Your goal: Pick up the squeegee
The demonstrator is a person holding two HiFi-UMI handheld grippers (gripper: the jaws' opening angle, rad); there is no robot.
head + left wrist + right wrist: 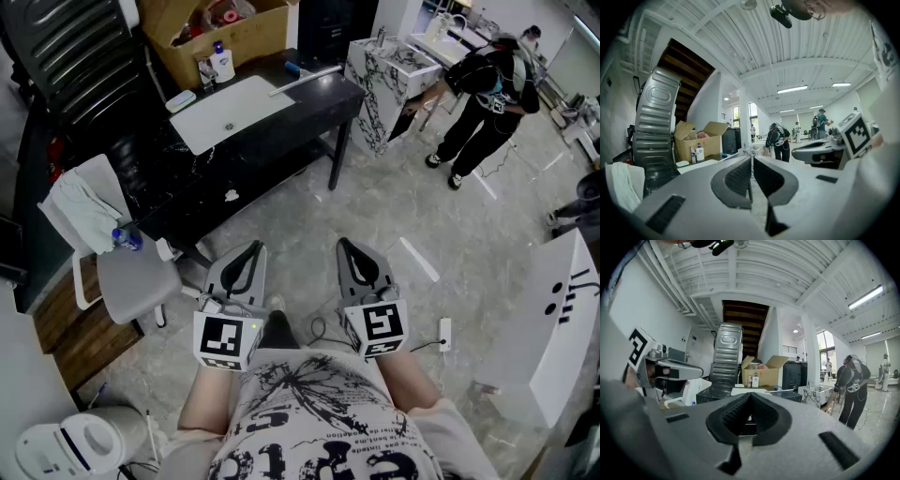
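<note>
The squeegee [307,79], a long thin pale bar with a blue piece at its left end, lies on the far right part of the black table [281,150]. It also shows as a thin bar [786,391] in the right gripper view. Both grippers are held close to the person's body, well short of the table and pointing toward it. My left gripper [253,247] [751,159] has its jaws together with nothing between them. My right gripper [346,244] [749,396] is shut and empty as well.
A white board [230,111], a bottle [222,64] and a cardboard box [216,28] are on or behind the table. A white chair [131,277] with a cloth stands at its left. A marble-patterned cabinet [389,75] and a person in black [487,89] are at the far right.
</note>
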